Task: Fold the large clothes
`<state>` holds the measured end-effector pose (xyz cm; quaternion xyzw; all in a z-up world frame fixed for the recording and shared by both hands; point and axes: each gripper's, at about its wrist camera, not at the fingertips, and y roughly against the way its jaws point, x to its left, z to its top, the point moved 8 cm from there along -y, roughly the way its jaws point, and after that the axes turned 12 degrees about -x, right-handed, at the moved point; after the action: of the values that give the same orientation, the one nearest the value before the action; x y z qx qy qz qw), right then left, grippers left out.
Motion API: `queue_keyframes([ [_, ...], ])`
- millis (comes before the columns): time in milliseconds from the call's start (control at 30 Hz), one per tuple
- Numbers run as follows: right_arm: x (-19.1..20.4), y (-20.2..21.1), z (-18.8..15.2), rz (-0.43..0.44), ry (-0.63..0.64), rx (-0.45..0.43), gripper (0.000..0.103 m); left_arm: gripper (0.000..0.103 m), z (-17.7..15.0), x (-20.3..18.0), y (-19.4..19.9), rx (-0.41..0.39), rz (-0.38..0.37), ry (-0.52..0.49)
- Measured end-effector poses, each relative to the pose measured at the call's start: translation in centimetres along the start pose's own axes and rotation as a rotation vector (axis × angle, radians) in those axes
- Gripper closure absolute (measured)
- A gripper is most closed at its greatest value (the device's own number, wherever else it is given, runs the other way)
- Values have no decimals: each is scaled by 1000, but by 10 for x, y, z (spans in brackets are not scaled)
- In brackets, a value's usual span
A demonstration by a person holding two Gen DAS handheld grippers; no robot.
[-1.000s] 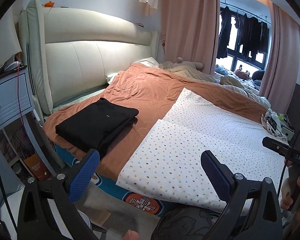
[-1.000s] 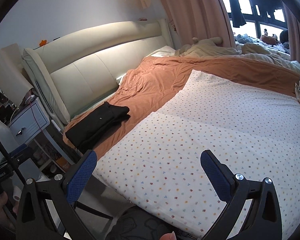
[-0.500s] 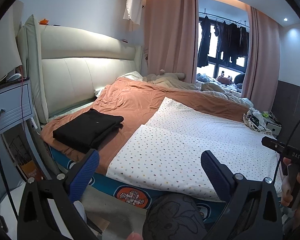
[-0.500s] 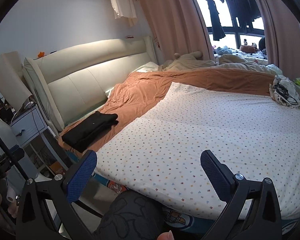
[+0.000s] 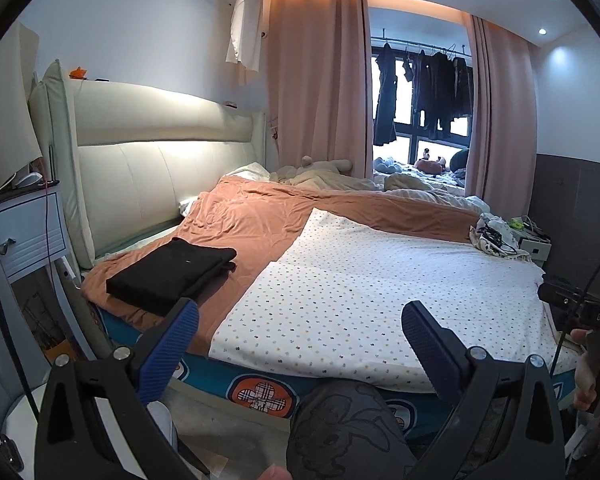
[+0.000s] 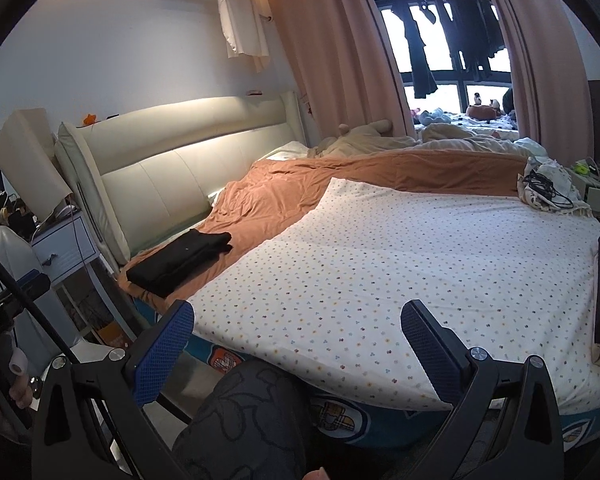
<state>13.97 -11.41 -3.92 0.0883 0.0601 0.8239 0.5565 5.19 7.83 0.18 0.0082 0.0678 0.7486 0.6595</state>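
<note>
Both tools, left tool and right tool, are spread wide and empty, held off the bed's near edge. Black garment lies folded on the orange sheet, beside the headboard. Nothing unfolded shows on the dotted sheet. Likely step: fetch the next piece, lay it flat on the dotted sheet, pinch corners evenly.

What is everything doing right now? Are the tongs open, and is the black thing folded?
Left tongs: open, holding nothing.
Right tongs: open, holding nothing.
Black garment: folded, lying on the orange blanket.
Orange blanket: spread, wrinkled.
Dotted sheet: spread flat.
Curtains: drawn apart.
Nightstand drawer: closed.
</note>
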Motion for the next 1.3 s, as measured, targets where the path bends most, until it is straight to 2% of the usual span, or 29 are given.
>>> queue_keyframes([
  [100,3,2,-2,5,5,0,0,0,-2,0,1,2,-2,10],
  [233,5,3,-3,8,10,-7,0,0,-3,4,3,-6,38,-8],
  [567,4,0,-7,3,1,7,0,0,-7,2,2,4,11,6],
  [1300,0,2,-3,-33,-13,11,0,0,-4,3,8,-2,4,19],
])
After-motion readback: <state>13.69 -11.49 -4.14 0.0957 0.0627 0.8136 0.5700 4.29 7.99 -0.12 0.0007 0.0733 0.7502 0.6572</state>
